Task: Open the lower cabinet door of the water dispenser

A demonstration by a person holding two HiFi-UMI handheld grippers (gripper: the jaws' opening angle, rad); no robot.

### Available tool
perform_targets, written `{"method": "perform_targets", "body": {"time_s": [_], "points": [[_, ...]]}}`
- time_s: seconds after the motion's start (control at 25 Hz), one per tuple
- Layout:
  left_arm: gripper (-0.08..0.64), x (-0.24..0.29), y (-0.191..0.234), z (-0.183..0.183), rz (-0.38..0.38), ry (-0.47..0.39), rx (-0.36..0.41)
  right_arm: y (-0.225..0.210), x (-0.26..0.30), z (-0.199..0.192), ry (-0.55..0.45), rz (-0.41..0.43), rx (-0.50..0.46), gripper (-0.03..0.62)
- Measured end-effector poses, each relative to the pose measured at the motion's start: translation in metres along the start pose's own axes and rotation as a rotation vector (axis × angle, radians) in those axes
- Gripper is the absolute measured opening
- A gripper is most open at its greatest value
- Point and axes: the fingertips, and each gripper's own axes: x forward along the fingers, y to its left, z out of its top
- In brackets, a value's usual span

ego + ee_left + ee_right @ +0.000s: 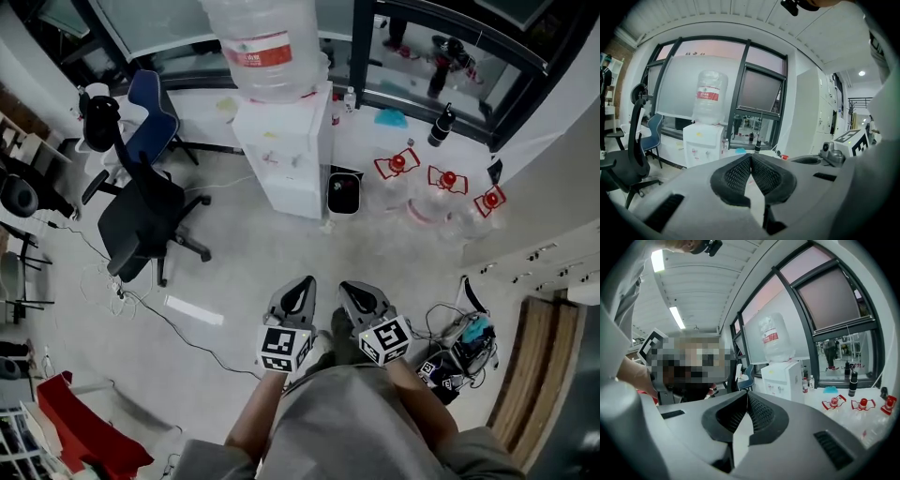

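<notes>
Across the floor by the window stands the water dispenser (286, 150), bottle (267, 47) on top. Its lower cabinet door (298, 192) looks shut; the handle is too small to make out. Left gripper (300, 291) and right gripper (359, 298) are close to the person's body, well apart from it, jaws together, nothing held. Approach step, likely. Next: close in, drop to the door edge, part one gripper's jaws.

A black office chair (141, 217) is standing on the grey floor (272, 258); a blue chair (150, 108) is sitting just behind it; dark-framed windows (759, 89) are running beyond it; a cable (178, 328) is trailing beside it.
</notes>
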Motion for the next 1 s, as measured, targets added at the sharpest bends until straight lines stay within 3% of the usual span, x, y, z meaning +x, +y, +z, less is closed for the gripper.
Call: {"method": "perform_targets", "body": {"time_s": [0.6, 1.0], "points": [[0.009, 0.127, 0.057, -0.003, -0.03, 0.135, -0.007, -0.108, 0.099, 0.012, 0.004, -0.026, 0.102, 0.011], [0.009, 0.209, 0.09, -0.007, 0.021, 0.23, -0.002, -0.191, 0.149, 0.005, 0.012, -0.048, 0.16, 0.011]]}}
